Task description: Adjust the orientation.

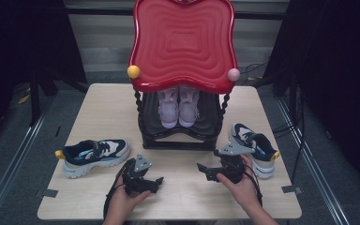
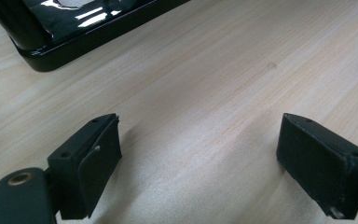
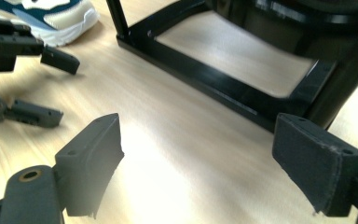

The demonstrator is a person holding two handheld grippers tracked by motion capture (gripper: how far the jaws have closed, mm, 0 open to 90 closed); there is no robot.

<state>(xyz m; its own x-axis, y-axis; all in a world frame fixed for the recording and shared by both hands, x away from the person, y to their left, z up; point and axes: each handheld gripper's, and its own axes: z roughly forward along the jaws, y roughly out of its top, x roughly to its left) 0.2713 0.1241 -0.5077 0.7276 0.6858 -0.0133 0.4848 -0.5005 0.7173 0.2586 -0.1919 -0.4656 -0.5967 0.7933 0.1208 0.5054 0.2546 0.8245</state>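
On the wooden table (image 1: pixel 104 108) stands a black rack (image 1: pixel 183 138) with a wavy red top (image 1: pixel 183 42). A pair of pale pink shoes (image 1: pixel 178 108) rests on its lower shelf. A navy and cream sneaker (image 1: pixel 94 155) lies on the left, and its mate (image 1: pixel 255 147) lies on the right. My left gripper (image 1: pixel 155 183) sits low near the front edge, pointing right, open over bare wood (image 2: pixel 200 140). My right gripper (image 1: pixel 203 171) points left just in front of the right sneaker, open with nothing between its jaws (image 3: pixel 196 149).
The rack's black base (image 2: pixel 74 32) lies close ahead of my left gripper. In the right gripper view the base frame (image 3: pixel 205 79) runs across ahead, with the left gripper (image 3: pixel 63 91) and the left sneaker (image 3: pixel 51 18) farther off. Dark curtains flank the table.
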